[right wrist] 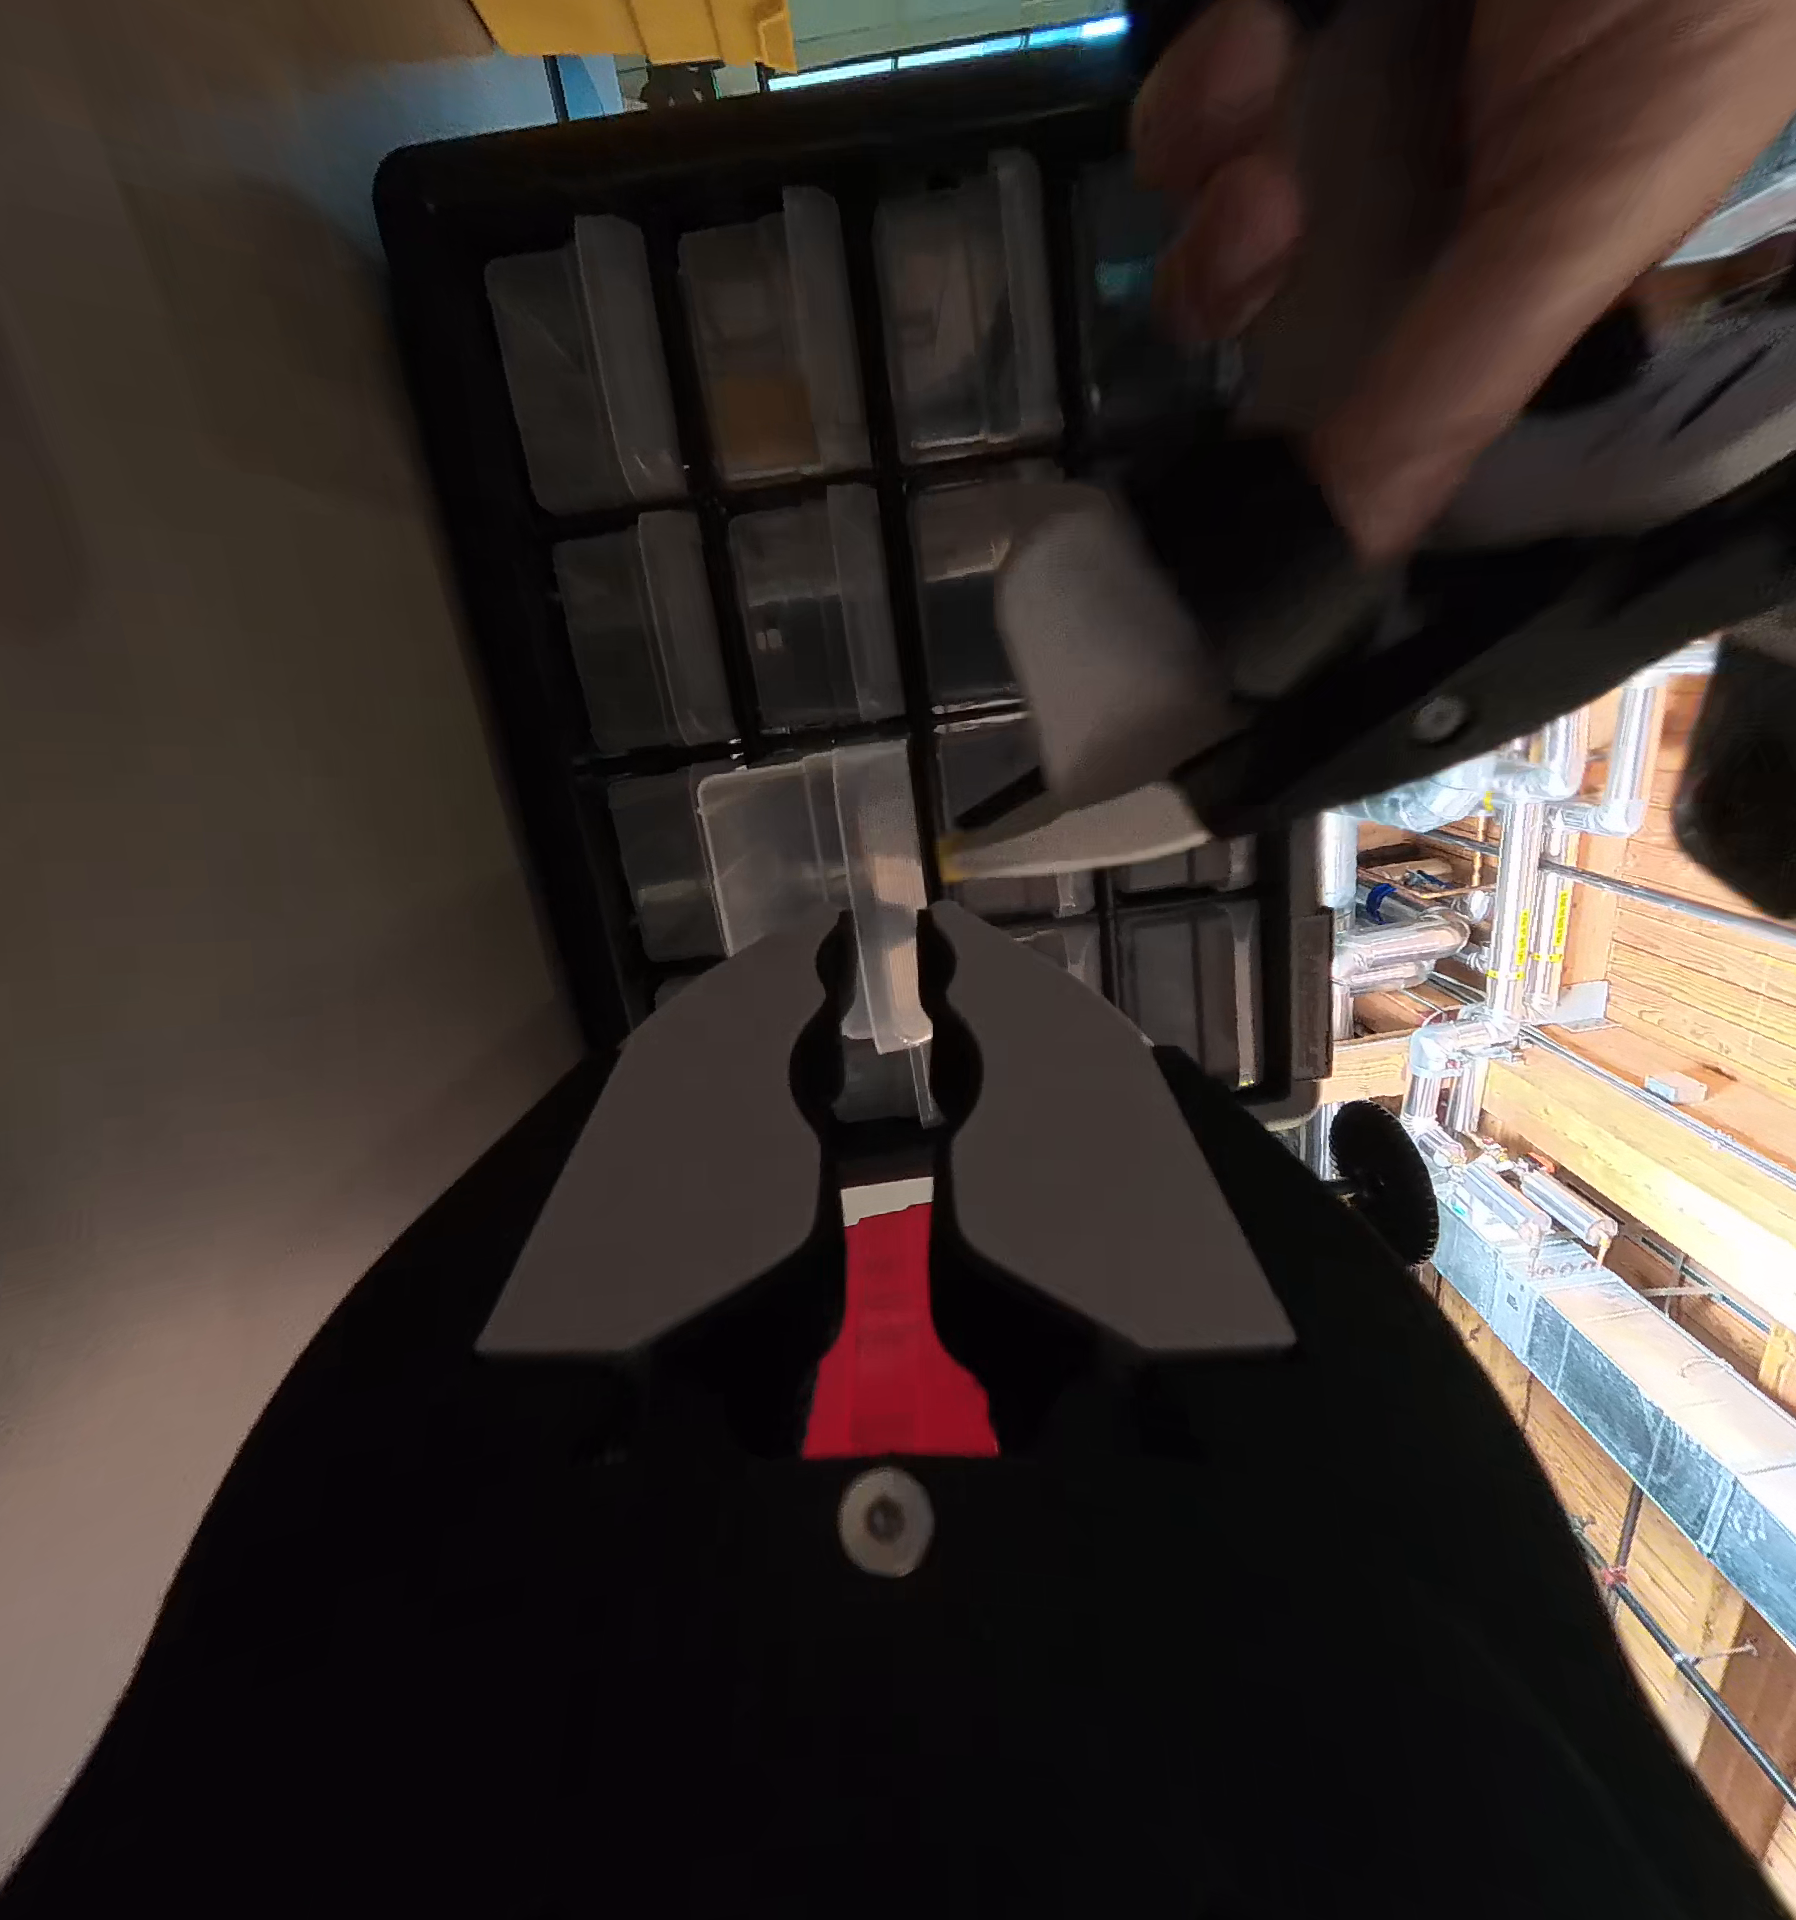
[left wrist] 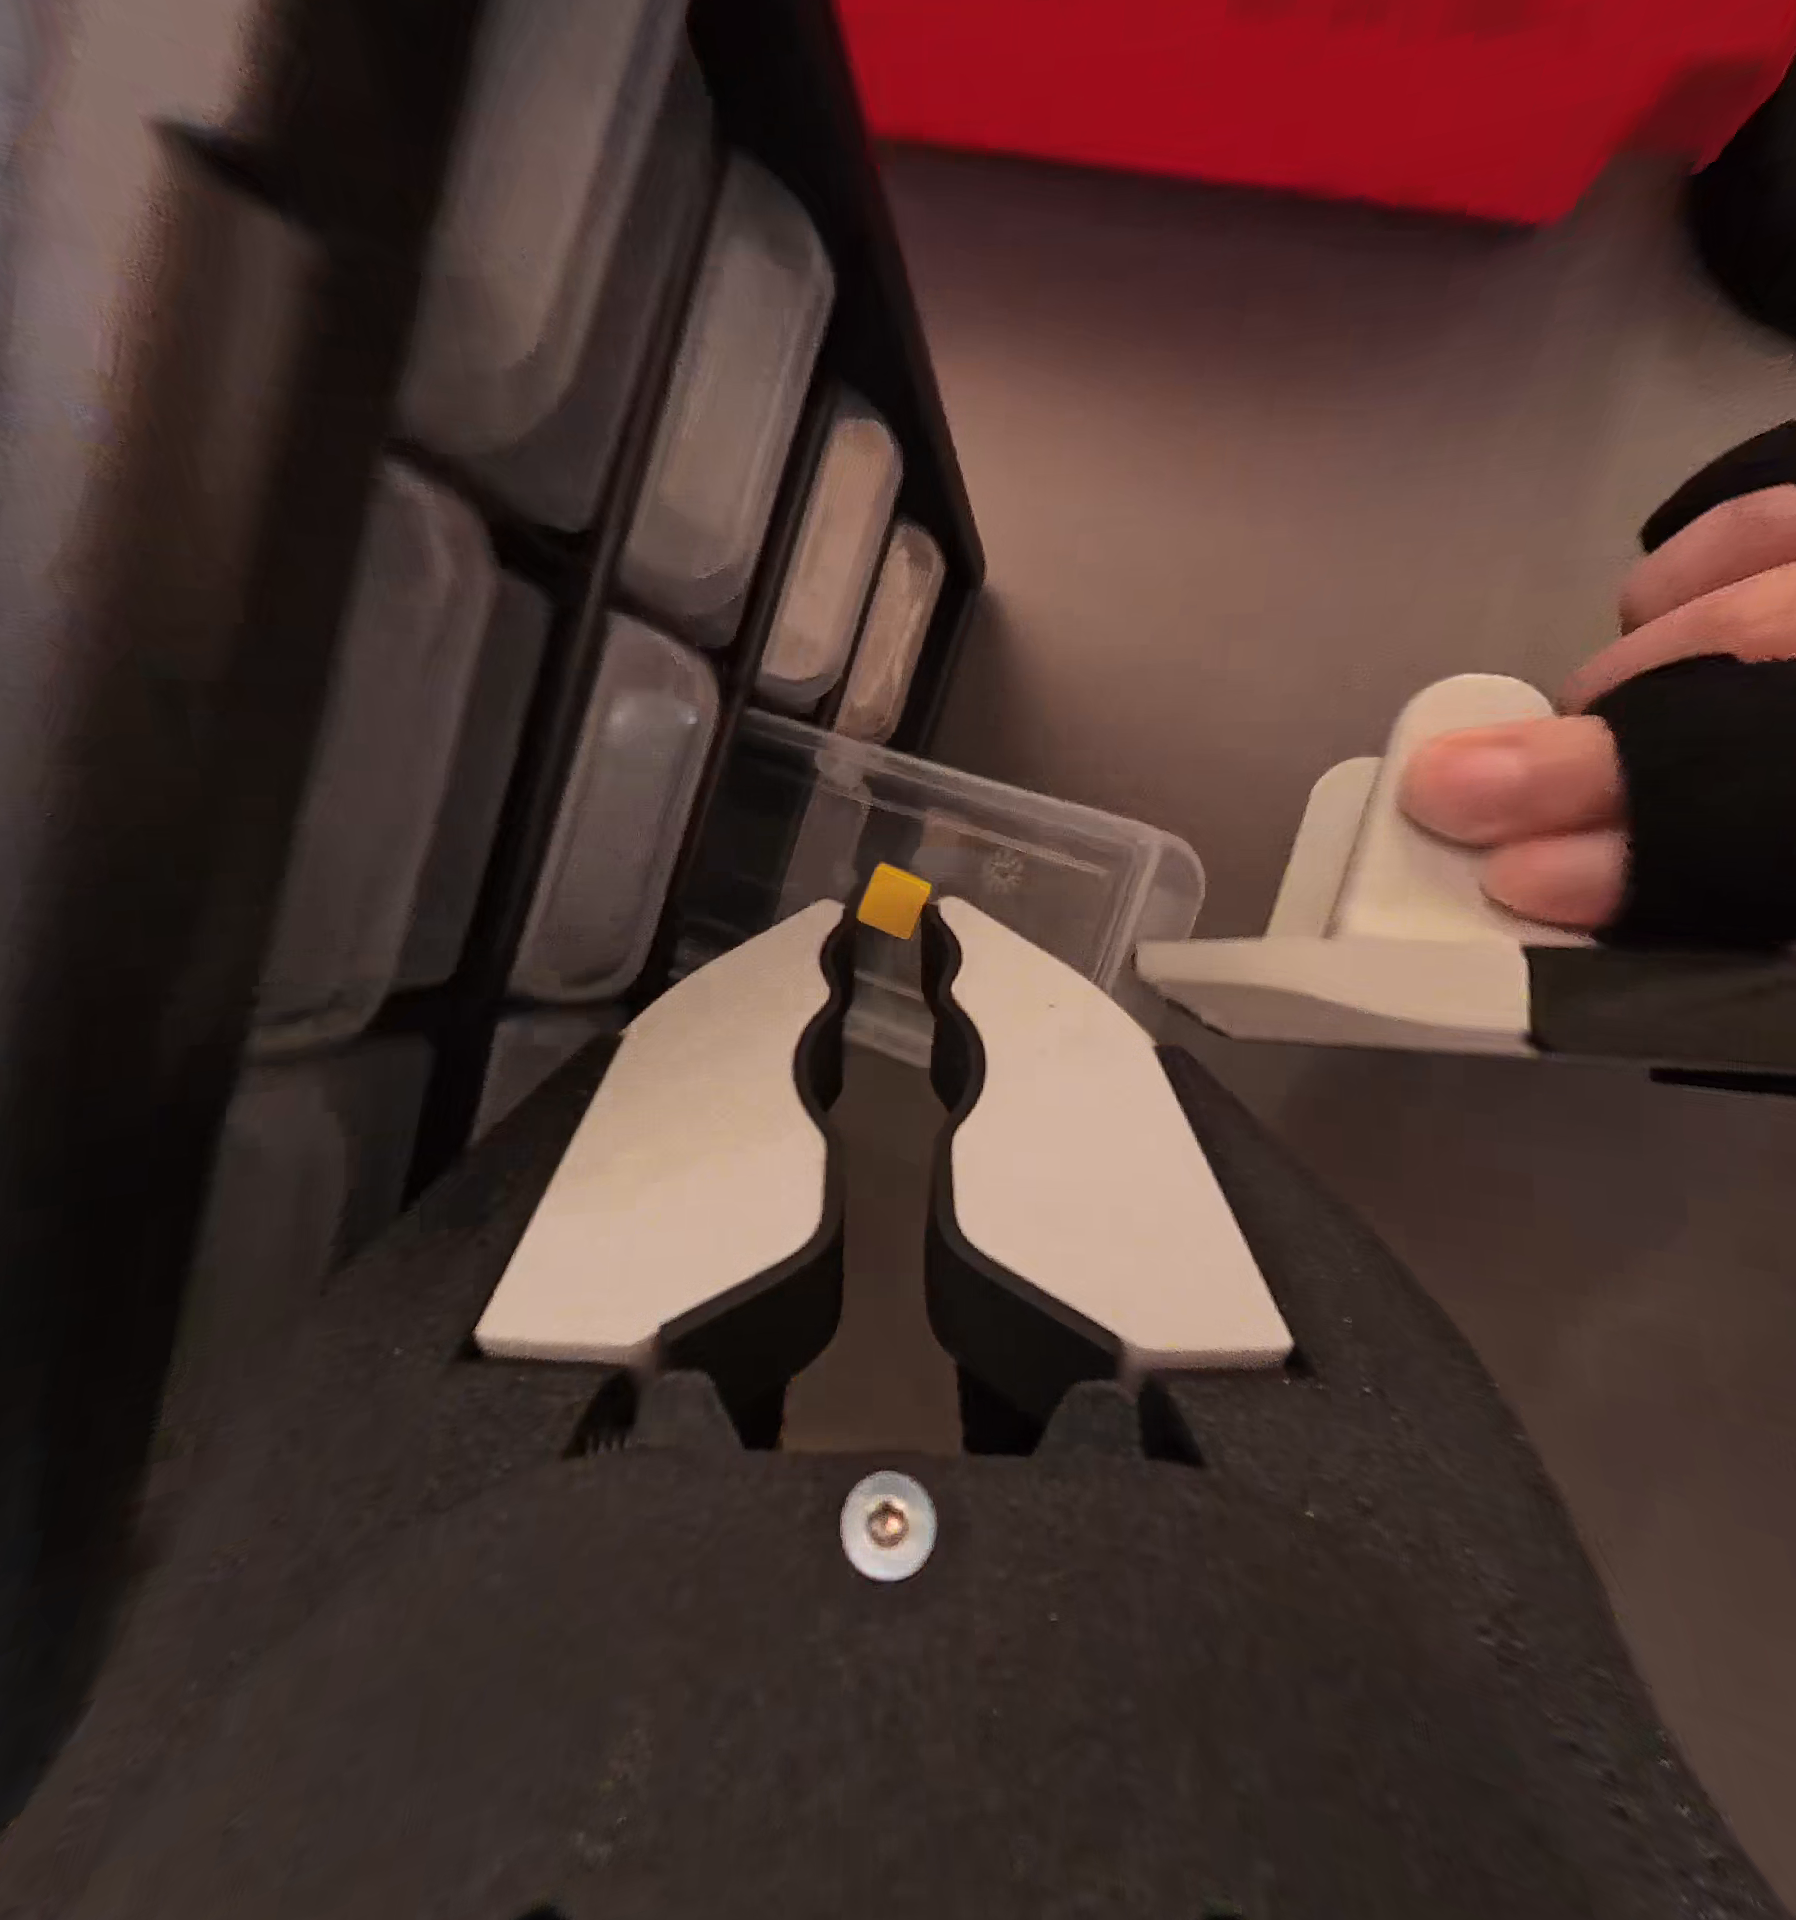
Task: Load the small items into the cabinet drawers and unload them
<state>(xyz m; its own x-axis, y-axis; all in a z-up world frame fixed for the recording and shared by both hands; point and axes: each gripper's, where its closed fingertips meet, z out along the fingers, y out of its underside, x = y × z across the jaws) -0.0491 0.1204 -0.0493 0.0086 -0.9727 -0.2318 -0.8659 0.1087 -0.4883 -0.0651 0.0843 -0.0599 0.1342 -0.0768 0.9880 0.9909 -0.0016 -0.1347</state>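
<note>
A black cabinet (left wrist: 603, 582) (right wrist: 437, 436) holds several clear plastic drawers. One clear drawer (left wrist: 977, 883) (right wrist: 769, 852) is pulled out. My left gripper (left wrist: 889, 914) is shut on a small yellow cube (left wrist: 894, 902) and holds it at the open drawer's near rim. My right gripper (right wrist: 886, 925) is shut on the drawer's clear front handle (right wrist: 883, 977). The right gripper also shows in the left wrist view (left wrist: 1330, 977), level with the drawer's end. The left gripper shows in the right wrist view (right wrist: 1081, 842), its tip with the yellow cube (right wrist: 948, 865) beside the drawer.
A red box (left wrist: 1289, 94) stands behind the cabinet on the grey-brown table (left wrist: 1289, 520). A gloved hand (left wrist: 1652, 790) holds the right gripper. In the right wrist view, a hand (right wrist: 1445, 229) holds the left gripper before the cabinet's right columns. Across from one pair of fingers to the other is roughly 5 cm.
</note>
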